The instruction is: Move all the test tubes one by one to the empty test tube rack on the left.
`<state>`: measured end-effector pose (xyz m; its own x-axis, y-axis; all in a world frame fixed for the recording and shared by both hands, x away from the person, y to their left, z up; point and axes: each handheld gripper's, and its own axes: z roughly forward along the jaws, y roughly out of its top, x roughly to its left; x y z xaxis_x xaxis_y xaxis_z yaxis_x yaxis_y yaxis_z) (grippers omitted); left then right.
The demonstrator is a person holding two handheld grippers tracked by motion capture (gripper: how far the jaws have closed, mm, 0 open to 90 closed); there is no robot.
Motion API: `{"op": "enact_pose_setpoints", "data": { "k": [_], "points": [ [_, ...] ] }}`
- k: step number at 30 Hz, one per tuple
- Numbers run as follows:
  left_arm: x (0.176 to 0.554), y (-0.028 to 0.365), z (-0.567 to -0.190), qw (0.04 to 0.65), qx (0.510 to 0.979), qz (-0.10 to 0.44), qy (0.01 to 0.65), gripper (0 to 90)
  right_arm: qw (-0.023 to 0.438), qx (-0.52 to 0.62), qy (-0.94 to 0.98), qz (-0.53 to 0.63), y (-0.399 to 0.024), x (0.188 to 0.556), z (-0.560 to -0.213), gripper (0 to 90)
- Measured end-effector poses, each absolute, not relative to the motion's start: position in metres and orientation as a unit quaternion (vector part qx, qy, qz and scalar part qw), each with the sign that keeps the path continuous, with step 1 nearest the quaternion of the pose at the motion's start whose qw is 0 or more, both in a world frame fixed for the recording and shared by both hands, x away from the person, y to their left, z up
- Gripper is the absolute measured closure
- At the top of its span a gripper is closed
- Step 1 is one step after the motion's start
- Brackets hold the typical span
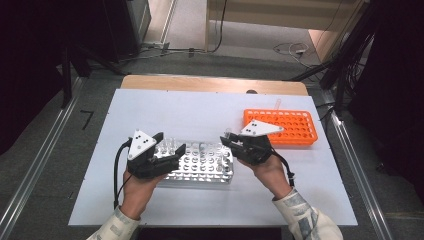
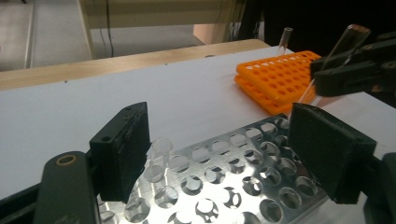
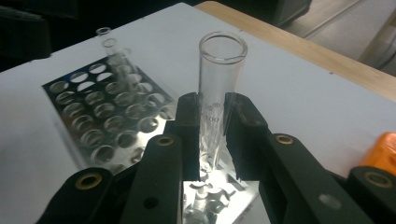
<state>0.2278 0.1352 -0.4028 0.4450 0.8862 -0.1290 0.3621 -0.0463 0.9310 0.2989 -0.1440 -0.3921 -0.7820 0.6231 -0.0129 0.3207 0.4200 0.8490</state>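
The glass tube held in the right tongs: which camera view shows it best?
The right gripper view: the glass tube stands large between the pads, open rim and printed marks visible. The left gripper view shows it tilted, farther off. The high view shows a tiny glimpse.

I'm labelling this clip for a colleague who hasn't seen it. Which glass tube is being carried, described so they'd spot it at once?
On the white table, look between the metal rack and the orange rack. There the right gripper is shut on a clear glass tube, open mouth up. Unlike the tubes standing in the metal rack, it sits in no hole, clamped between black jaws.
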Motion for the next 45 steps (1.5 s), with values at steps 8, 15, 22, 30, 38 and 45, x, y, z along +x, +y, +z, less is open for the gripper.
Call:
{"op": "enact_pose_setpoints", "data": {
  "k": [8, 15, 22, 30, 38, 45],
  "points": [
    [0.222, 0.122, -0.394, 0.534, 0.695, 0.239, 0.418, 34.8, 0.136, 0.243, 0.846, 0.454, -0.107, 0.285, -0.398, 73.0],
    [0.219, 0.114, -0.391, 0.547, 0.704, 0.224, 0.393, 47.8, 0.127, 0.222, 0.856, 0.449, -0.087, 0.281, -0.405, 73.0],
    [0.221, 0.109, -0.392, 0.539, 0.714, 0.226, 0.384, 56.6, 0.124, 0.215, 0.857, 0.451, -0.077, 0.279, -0.405, 73.1],
    [0.224, 0.109, -0.395, 0.529, 0.72, 0.232, 0.385, 68.9, 0.122, 0.205, 0.86, 0.451, -0.071, 0.273, -0.404, 73.0],
    [0.224, 0.106, -0.396, 0.519, 0.725, 0.242, 0.381, 74.9, 0.12, 0.207, 0.86, 0.45, -0.072, 0.274, -0.404, 72.9],
    [0.228, 0.109, -0.391, 0.522, 0.717, 0.25, 0.389, 75.7, 0.115, 0.206, 0.858, 0.456, -0.075, 0.276, -0.401, 47.4]
  ]
}}
